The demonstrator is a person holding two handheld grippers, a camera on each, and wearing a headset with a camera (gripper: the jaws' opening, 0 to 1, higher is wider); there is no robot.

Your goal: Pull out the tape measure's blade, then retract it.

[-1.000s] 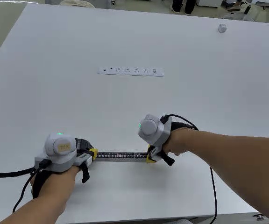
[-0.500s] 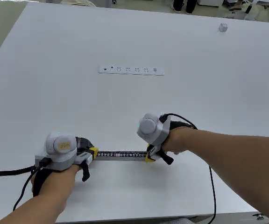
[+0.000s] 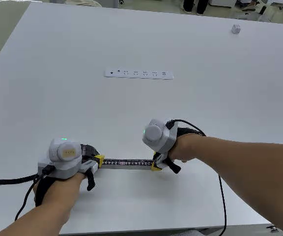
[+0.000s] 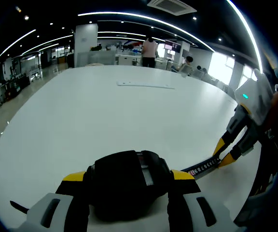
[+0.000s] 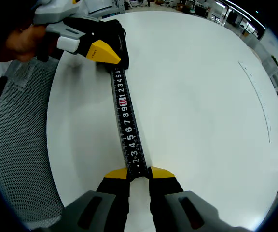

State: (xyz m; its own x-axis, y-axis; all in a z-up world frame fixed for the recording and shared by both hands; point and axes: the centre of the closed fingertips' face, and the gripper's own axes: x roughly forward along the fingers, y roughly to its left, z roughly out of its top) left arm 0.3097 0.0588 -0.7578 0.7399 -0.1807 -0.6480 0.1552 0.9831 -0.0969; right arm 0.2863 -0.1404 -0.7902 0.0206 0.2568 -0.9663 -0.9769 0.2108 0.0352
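The tape measure's black case (image 4: 124, 183) sits on the white table (image 3: 205, 73) near its front edge, and my left gripper (image 3: 93, 162) has its jaws clamped around it. The blade (image 5: 128, 121) runs out toward 3 o'clock. My right gripper (image 5: 139, 170) pinches the blade's tip between nearly closed jaws. A power strip (image 3: 138, 73) lies off toward 12 o'clock.

1. Your left gripper (image 3: 95, 164) covers most of the round black tape measure case (image 3: 87, 150).
2. The tip of the black numbered blade (image 5: 127, 121) is hidden between the jaws of your right gripper (image 5: 139, 172).
3. The small pale object (image 3: 236, 29) far off is too tiny to identify.
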